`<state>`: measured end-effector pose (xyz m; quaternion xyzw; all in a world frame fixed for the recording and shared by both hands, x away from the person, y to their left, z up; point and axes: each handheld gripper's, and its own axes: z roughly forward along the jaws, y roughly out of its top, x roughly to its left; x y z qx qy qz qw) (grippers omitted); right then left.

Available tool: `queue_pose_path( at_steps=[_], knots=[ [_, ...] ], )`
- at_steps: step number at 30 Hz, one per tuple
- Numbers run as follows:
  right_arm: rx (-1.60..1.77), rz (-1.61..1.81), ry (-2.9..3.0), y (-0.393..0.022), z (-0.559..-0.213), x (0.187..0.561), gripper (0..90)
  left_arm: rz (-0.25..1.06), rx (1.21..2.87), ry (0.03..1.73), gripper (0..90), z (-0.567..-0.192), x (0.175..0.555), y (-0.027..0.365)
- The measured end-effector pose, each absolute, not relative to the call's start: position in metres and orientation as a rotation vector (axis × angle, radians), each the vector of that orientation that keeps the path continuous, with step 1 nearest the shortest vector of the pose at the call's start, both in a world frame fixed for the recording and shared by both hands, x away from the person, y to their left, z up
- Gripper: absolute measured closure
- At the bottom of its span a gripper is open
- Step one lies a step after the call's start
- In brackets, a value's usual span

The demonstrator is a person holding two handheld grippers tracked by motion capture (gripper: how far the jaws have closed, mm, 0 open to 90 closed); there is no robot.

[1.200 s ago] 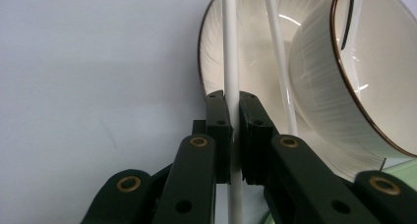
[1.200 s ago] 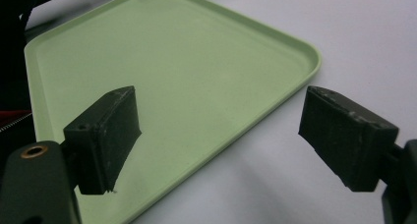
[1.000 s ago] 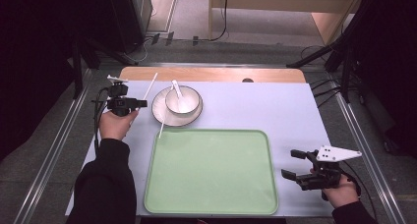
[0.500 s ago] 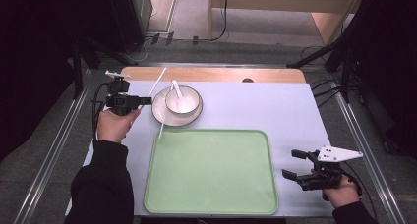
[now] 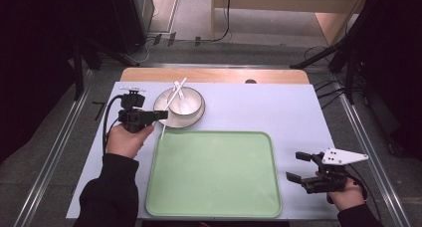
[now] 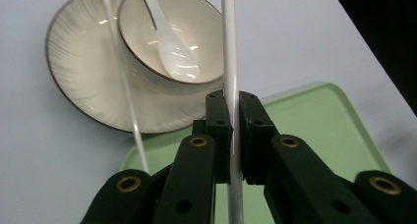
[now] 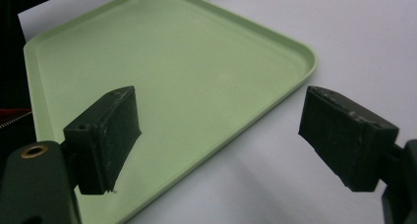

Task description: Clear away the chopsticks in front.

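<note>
Just a chopstick (image 6: 229, 62) — slim, white, glossy, straight.

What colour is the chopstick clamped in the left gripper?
White. The chopstick shows best in the left gripper view, pinched between the black jaws.

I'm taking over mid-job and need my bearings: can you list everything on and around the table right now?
chopstick: 1, white, clamped in the left gripper's jaws, raised over the plate's near edge
second chopstick: 1, white, slanting across the plate rim towards the tray
bowl: 1, cream with dark rim, on the plate
spoon: 1, white, lying in the bowl
plate: 1, cream, ribbed, far left of the table
tray: 1, pale green, near centre
table: 1, light blue-grey top
left gripper: 1, black, shut on the chopstick
right gripper: 1, black, jaws open, right of the tray
</note>
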<state>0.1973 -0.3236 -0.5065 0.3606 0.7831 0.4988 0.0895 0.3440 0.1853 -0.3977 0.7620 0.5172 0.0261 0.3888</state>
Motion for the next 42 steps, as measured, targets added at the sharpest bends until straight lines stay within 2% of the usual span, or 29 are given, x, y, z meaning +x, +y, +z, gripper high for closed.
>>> queue_pose_path(
  at_steps=[12,23,30,42],
  knots=[
    [1.071,1.485,2.328,-0.323,-0.506,0.198,16.2,0.026,1.987,1.279,85.5,-0.424,0.295,0.173],
    [1.066,1.484,2.332,-0.323,-0.506,0.198,16.2,-0.043,2.010,1.315,85.3,-0.456,0.247,0.174],
    [1.054,1.488,2.333,-0.322,-0.505,0.198,16.1,-0.093,2.025,1.437,85.2,-0.480,0.248,0.185],
    [1.048,1.483,2.345,-0.321,-0.505,0.199,16.2,-0.061,2.055,1.574,83.8,-0.498,0.265,0.191]
  ],
)
